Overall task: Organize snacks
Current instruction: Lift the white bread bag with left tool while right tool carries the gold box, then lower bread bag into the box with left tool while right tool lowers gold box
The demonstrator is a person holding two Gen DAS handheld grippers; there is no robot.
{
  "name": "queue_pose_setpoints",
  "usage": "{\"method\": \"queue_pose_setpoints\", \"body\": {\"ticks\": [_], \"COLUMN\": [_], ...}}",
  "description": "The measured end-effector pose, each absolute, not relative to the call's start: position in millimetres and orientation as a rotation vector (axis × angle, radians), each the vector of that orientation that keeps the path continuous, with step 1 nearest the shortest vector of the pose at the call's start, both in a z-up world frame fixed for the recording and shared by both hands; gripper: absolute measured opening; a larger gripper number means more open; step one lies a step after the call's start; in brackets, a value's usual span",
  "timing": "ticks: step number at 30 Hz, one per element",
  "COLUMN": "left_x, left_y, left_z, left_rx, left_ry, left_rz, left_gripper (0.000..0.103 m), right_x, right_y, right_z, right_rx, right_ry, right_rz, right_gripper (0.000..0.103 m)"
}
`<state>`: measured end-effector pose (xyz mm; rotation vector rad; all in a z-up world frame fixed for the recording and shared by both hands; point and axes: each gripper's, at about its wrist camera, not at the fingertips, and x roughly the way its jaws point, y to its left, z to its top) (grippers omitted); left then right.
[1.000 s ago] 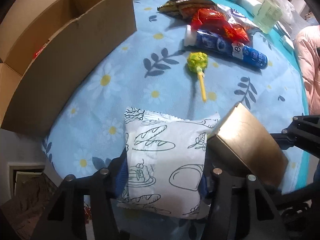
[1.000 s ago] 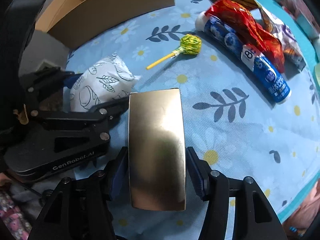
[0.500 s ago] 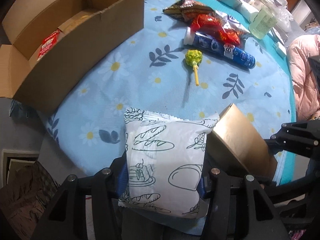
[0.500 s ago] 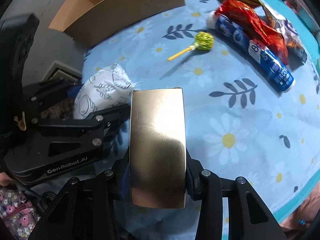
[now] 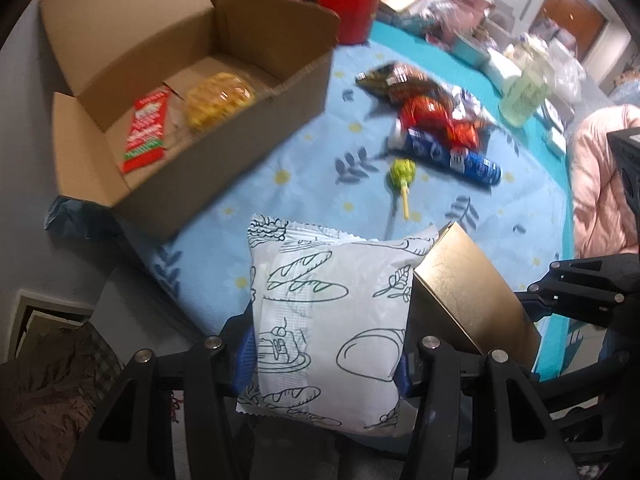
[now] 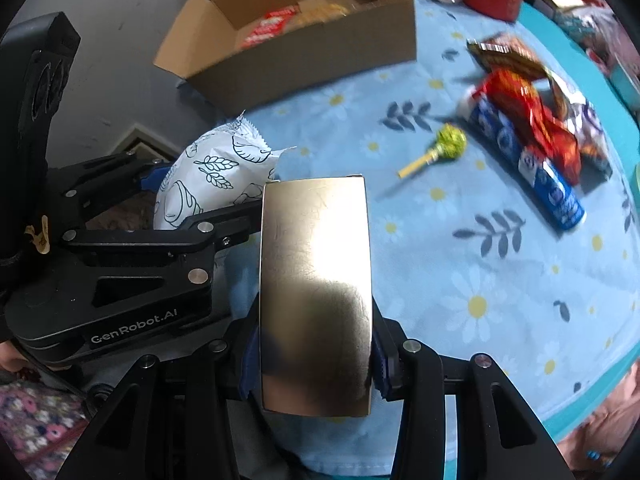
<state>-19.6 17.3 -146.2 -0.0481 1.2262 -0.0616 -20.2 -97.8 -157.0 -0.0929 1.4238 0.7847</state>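
Snacks, L wrist view: white bread-print pouch pinched in left gripper; cardboard box at 11 o'clock. R wrist view: gold box clamped by right gripper, jaws just narrowed; lollipop at 1 o'clock.

Open cardboard box half free, bare tablecloth before it

We cannot read the blurred red packet inside the cardboard box. Beyond the box, the clutter blurs together, unidentifiable to us.
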Motion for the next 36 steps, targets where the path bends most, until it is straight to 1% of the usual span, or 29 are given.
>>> {"method": "queue_pose_setpoints", "body": {"ticks": [15, 22, 30, 36], "left_x": [-1, 16, 39, 62], "left_y": [58, 77, 100, 120], "left_z": [-76, -52, -38, -35], "left_rx": [-0.106, -0.109, -0.109, -0.124], "left_ry": [1.057, 0.996, 0.952, 0.940], "left_rz": [0.020, 0.042, 0.054, 0.065], "left_gripper": [0.052, 0.052, 0.052, 0.052], "right_x": [17, 39, 71, 102], "right_y": [-85, -71, -51, -32], "right_z": [-79, -59, -39, -35], "right_rx": [-0.106, -0.111, -0.123, -0.138], "right_ry": [1.262, 1.210, 1.155, 1.131], "right_rz": [0.860, 0.873, 0.874, 0.880], "right_gripper": [0.043, 0.043, 0.043, 0.043]}}
